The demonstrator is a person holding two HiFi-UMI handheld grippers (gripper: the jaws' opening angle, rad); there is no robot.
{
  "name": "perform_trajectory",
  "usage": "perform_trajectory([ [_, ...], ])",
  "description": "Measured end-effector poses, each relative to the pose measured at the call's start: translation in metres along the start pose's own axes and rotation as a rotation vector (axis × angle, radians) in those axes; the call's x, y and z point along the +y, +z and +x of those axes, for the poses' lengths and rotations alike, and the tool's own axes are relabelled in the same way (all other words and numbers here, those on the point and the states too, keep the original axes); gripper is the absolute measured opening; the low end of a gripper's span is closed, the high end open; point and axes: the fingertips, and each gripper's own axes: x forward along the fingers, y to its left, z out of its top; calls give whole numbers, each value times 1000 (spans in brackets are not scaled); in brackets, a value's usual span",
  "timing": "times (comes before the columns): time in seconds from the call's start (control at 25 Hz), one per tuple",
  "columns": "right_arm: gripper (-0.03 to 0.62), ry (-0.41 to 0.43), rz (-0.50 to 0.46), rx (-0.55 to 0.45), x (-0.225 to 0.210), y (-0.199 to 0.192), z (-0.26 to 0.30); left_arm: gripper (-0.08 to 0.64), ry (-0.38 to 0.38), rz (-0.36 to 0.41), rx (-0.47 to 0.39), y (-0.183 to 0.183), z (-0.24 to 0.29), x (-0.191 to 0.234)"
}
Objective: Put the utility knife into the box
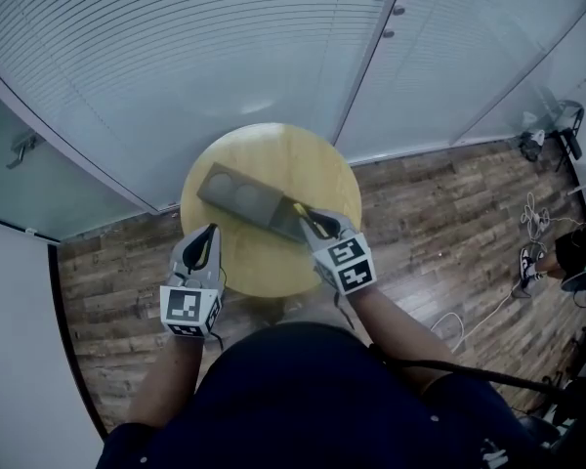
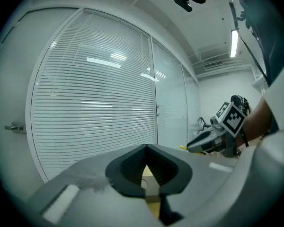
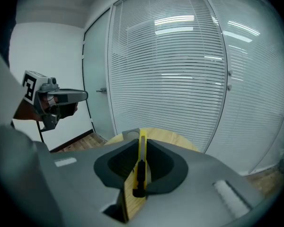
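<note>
saw the right gripper's (image 3: 140,143) jaws nearly closed, pinched on the thin yellow plastic utility knife (image 3: 142,151). noted the knife standing on edge between the pads, its black slider toward the camera and its tip pointing ahead. found the left gripper's (image 2: 146,148) jaws drawn together at the tips with nothing between them.

placed the knife, from the head view, over the near right end of the flat dark grey oblong box (image 1: 242,197) with two round hollows. could not tell whether the tip already touched the box. saw the box lying slantwise on the round pale wooden worktop (image 1: 273,150). placed the left gripper low at the worktop's near left edge, apart from the box.

judged the step in hand to be lowering the knife into the box, with release not yet made. judged it best to line the knife's length up with the box's long side before going down. thought it wise to lower slowly until the knife rested inside, and only then to ease the jaws apart. reckoned a release from height might bounce the light knife out or nudge the unsteadied box. reckoned the idle left gripper could brace the box's far end.
</note>
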Motion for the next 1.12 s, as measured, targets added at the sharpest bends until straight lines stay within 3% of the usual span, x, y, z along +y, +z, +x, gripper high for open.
perform_trajectory([
  [0.24,60,-19,35,-9,-16,-4,5,3,-29,32,19,5,16,-8],
  [0.68,60,-1,75,27,-37,-22,41,3,-69,17,57,-1,59,-12],
  [1.12,60,41,73,92,-44,-57,85,3,-36,-24,113,-33,96,3],
])
